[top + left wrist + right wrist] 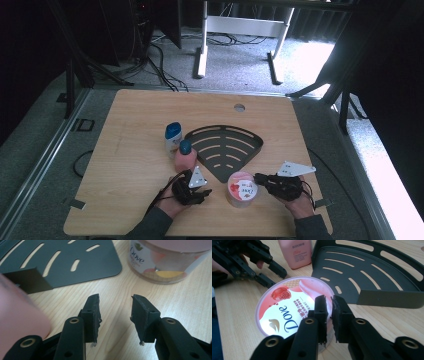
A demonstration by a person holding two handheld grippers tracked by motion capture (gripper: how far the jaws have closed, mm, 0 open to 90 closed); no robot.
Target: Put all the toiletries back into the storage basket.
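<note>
Scene: A person stood at a wooden table (130, 125) with a gripper in each hand. A black slotted corner rack (225, 145) lay in the middle of it.

Left claw: The left gripper (115, 302) was released, its jaws standing well apart over bare wood with nothing between them.

Pink bottle: The pink bottle (185, 156) with the blue cap stood upright on the table, just beside the left gripper and against the rack's left edge, not inside the rack.

Right claw: The right gripper (329, 302) had its jaws parted by a narrow slit at the near rim of the jar. I could see nothing pinched between the pads.

Jar: The Dove jar (287, 310) with the pink lid sat on the table between the two grippers, close to the rack's pointed corner and outside it.

Bystander: A white bottle (173, 140) with a blue cap stood behind the pink one, untouched.

Step in hand: To my eye the pink bottle was set down and let go, and the jar was the thing being dealt with.

Next move: Taking the jar would have called for much wider jaws, since its body far outspanned that slit, and a square hold across its sides.
</note>
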